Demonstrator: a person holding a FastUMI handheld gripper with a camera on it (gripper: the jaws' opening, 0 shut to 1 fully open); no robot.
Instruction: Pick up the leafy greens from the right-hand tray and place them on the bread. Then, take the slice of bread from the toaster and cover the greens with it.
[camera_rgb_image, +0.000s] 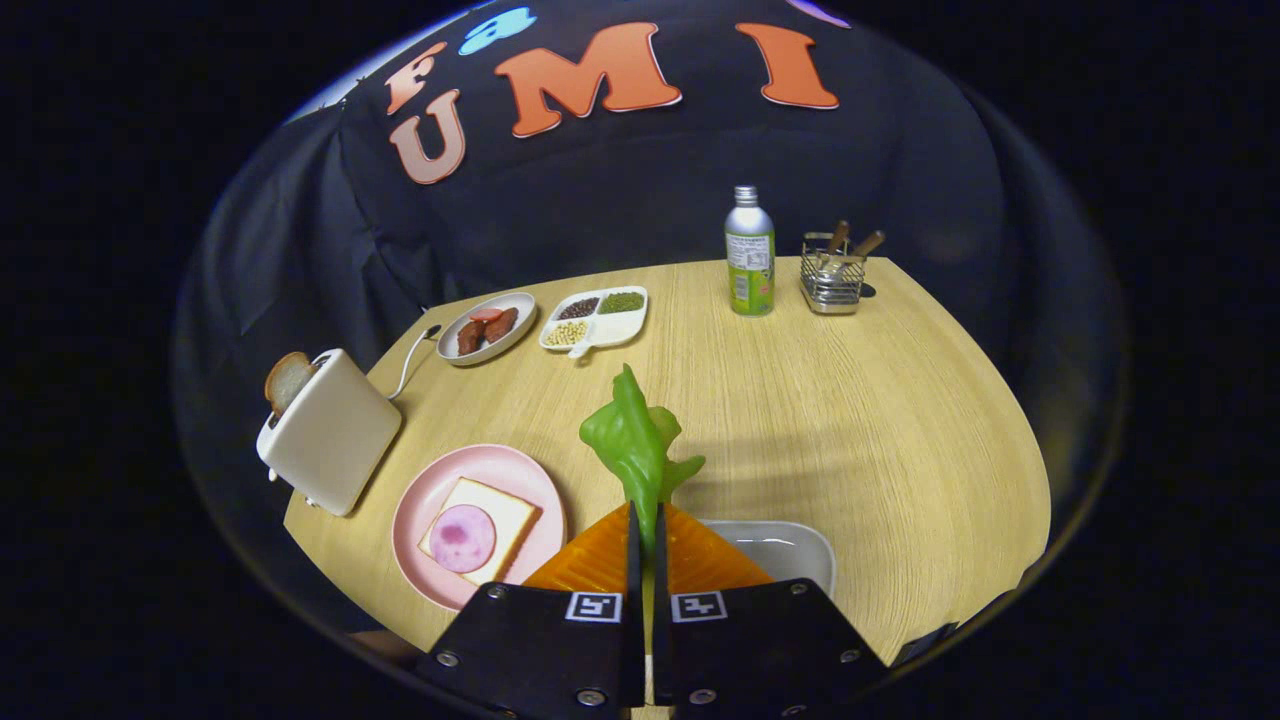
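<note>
My gripper (645, 525) is shut on the leafy greens (633, 445), which stick up ahead of the fingertips, lifted above the table. Left of the fingers a pink plate (430, 500) holds a slice of bread (500, 510) with a round slice of ham (462, 538) on it. Farther left stands a white toaster (335, 432) with a slice of bread (287, 379) poking out of its slot. Just right of the fingers lies the white right-hand tray (790, 552), partly hidden behind them.
At the back of the wooden table (850, 420) stand a dish of sausages (487, 327), a divided dish of beans (595, 318), a green-labelled bottle (750, 255) and a wire holder with utensils (832, 272). The toaster's cord runs toward the sausage dish.
</note>
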